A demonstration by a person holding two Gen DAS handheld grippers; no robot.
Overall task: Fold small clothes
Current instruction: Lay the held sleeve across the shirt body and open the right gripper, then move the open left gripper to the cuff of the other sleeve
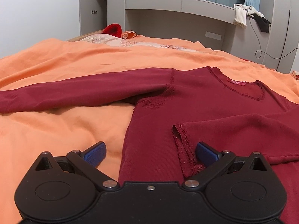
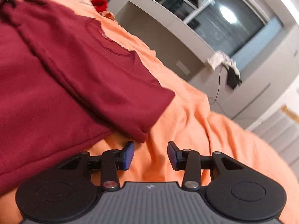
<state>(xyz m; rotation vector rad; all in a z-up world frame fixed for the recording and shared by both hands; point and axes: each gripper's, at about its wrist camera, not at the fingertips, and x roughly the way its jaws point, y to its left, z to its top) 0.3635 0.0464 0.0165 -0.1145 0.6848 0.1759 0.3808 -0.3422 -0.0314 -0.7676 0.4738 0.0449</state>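
A dark red long-sleeved top (image 1: 214, 100) lies flat on an orange bedsheet (image 1: 65, 130). One sleeve (image 1: 84, 91) stretches out to the left; the other sleeve (image 1: 243, 130) is folded across the body, its cuff (image 1: 184, 149) lying near the hem. My left gripper (image 1: 150, 154) stands wide open just above the top's left side edge, its right pad beside the cuff, holding nothing. In the right wrist view the top (image 2: 65, 84) fills the left, its folded corner (image 2: 149, 121) just ahead. My right gripper (image 2: 151, 154) is open over bare sheet (image 2: 196, 130), nothing between its pads.
A red fuzzy item (image 1: 112, 29) and patterned pillows (image 1: 104, 39) lie at the bed's far end. Grey built-in cabinets (image 1: 177, 3) stand behind, with cloths (image 1: 241, 15) draped over a ledge and a cable (image 1: 259, 43) hanging down.
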